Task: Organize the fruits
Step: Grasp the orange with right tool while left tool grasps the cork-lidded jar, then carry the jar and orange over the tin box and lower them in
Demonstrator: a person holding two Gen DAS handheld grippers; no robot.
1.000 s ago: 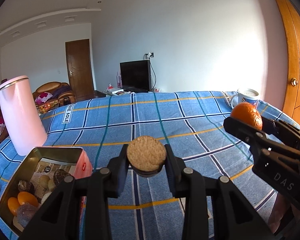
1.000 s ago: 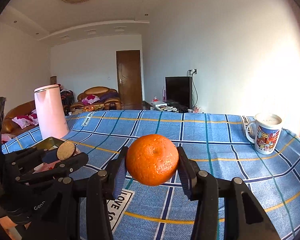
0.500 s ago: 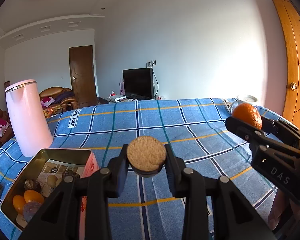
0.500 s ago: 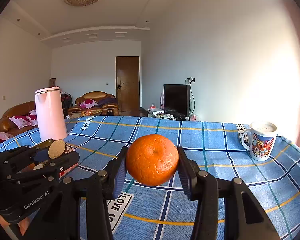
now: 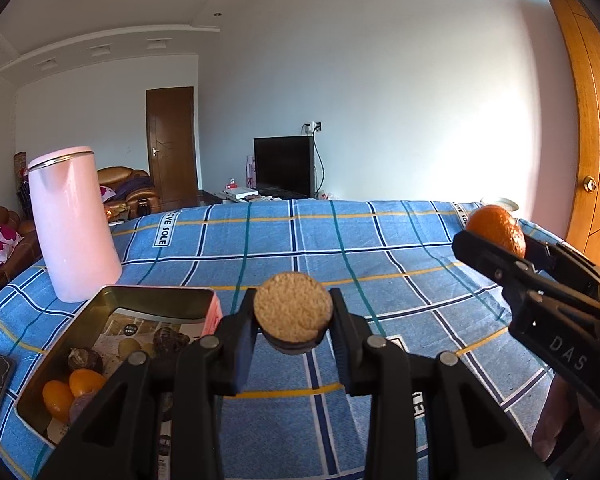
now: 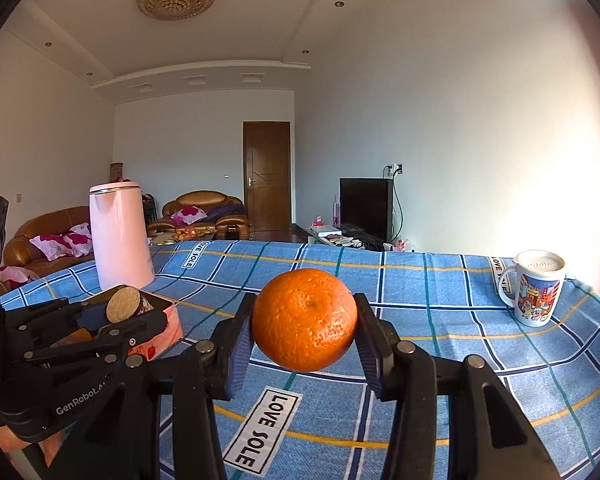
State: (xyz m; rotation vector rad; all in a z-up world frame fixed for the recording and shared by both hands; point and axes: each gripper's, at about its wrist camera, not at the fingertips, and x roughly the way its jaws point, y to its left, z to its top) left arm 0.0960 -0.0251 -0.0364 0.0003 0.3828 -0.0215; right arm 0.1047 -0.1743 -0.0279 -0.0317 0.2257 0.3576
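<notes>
Above blue plaid tablecloth (image 6: 440, 320): right gripper (image 6: 305, 322) clamping round orange mandarin (image 6: 305, 319); left gripper (image 5: 293, 320) pinching round tan sandwich biscuit (image 5: 293, 308) beside open metal tin (image 5: 112, 312).

The left hand-held gripper (image 5: 293, 322) clamps a round biscuit (image 5: 293, 312) above the checked cloth (image 5: 340, 248).

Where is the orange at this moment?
The orange is clamped in the right gripper, held above the blue checked cloth, between the mug and the tin.
</notes>
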